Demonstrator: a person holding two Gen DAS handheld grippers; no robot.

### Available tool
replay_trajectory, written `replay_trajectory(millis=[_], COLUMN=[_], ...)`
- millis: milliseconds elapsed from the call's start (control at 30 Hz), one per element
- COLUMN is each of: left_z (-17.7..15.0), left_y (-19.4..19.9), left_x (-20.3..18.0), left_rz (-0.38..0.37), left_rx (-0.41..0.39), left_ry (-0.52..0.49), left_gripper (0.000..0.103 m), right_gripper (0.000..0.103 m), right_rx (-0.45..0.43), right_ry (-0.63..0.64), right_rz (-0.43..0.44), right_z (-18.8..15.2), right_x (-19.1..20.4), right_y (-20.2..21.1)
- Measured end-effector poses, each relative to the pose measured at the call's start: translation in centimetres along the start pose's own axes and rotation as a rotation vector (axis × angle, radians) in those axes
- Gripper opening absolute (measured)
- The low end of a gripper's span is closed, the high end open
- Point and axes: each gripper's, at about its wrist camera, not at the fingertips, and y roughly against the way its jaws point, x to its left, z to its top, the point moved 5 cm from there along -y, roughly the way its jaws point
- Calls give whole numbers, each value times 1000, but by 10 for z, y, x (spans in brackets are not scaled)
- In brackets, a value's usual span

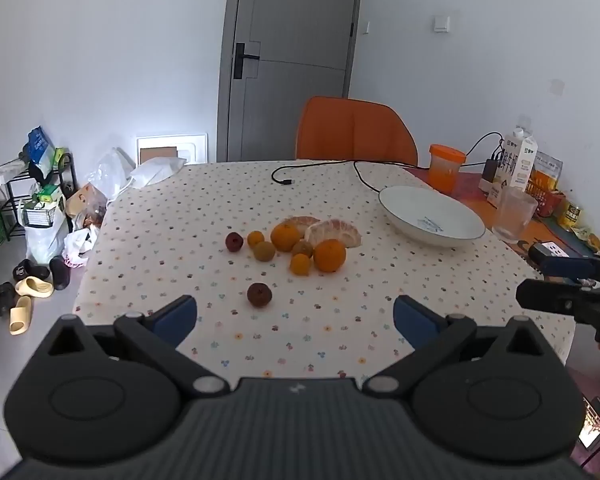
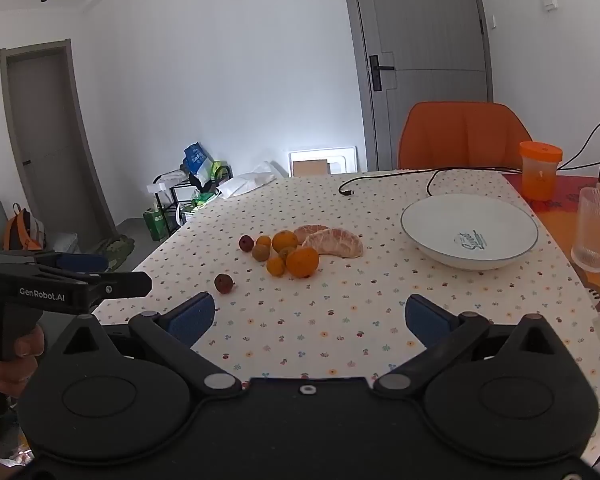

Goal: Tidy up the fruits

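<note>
Both the left tool (image 1: 295, 317) and right tool (image 2: 307, 319) hang released and empty above the near worktop (image 2: 340, 320). Just ahead lies a lone red fruit (image 1: 259, 294); beyond it the fruit pile (image 1: 300, 246) sits mid-worktop, left of the empty bowl (image 2: 469, 230). Risk, as I judge it: round fruit rolling off when nudged, soft peeled segments (image 1: 332, 233) crushed, or a swing knocking the glass (image 2: 596, 234).

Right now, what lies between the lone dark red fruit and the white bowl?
In the right wrist view, the fruit cluster and peeled citrus segments sit between the lone dark red fruit and the white bowl; otherwise bare tablecloth.
</note>
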Motion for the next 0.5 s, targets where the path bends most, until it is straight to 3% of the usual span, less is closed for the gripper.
replay_trajectory(millis=[500], left_z=[-3], left_y=[-4], left_x=[1], left_rz=[-2], left_rx=[-2], left_ry=[-2], left_gripper=[103], right_gripper=[103], right_rx=[5], right_ry=[-31], right_rz=[9], right_z=[0], right_x=[-1], right_y=[0])
